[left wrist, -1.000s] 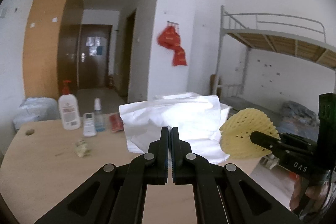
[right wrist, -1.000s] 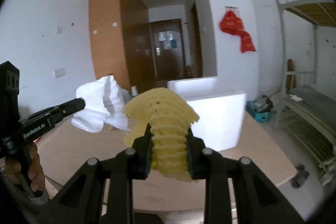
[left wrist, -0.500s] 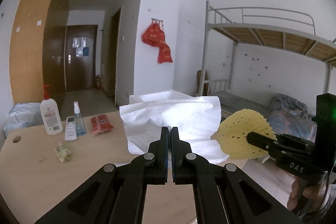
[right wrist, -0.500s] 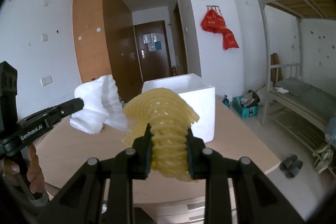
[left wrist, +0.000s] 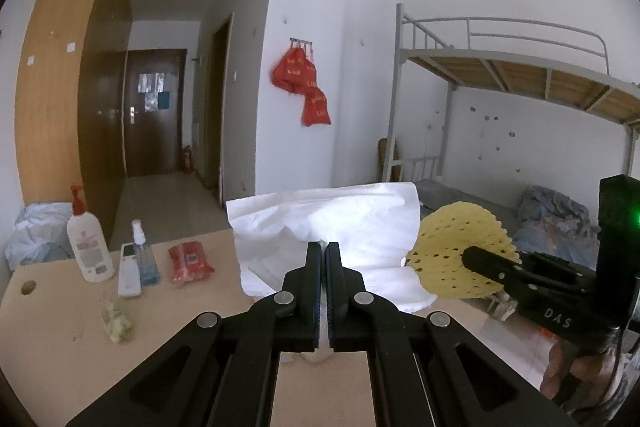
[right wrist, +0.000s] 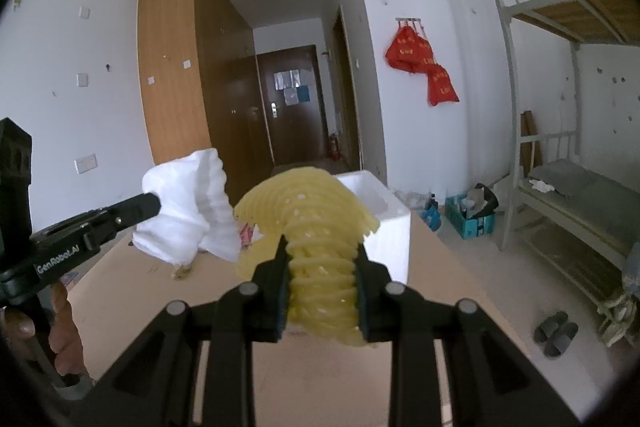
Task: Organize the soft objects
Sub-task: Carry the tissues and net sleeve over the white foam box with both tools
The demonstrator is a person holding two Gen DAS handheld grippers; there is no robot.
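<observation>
The left gripper (left wrist: 324,247) is clamping its jaws, drawn fully together, on a thin edge of the white foam sheet (left wrist: 332,227), which is hanging crumpled in the air above the wooden table (left wrist: 48,347). The right gripper (right wrist: 320,267) is pinching the yellow foam net (right wrist: 308,211) between its two blue-lined pads (right wrist: 283,283), the net's ribbed body bulging above and below the jaws and fanning out over them. In the right wrist view, both soft pieces are being held side by side, close together but apart, in front of the open white foam box (right wrist: 384,223), which is standing near the table's far edge. Along the far left edge of the table, in the left wrist view, a pump bottle (left wrist: 88,247), a small spray bottle (left wrist: 145,259), a white remote (left wrist: 129,269) and a red packet (left wrist: 188,263) are standing or lying close together; a crumpled scrap (left wrist: 118,323) is lying nearer, toward the left edge. A hand (right wrist: 66,327) is gripping the left gripper's handle.
</observation>
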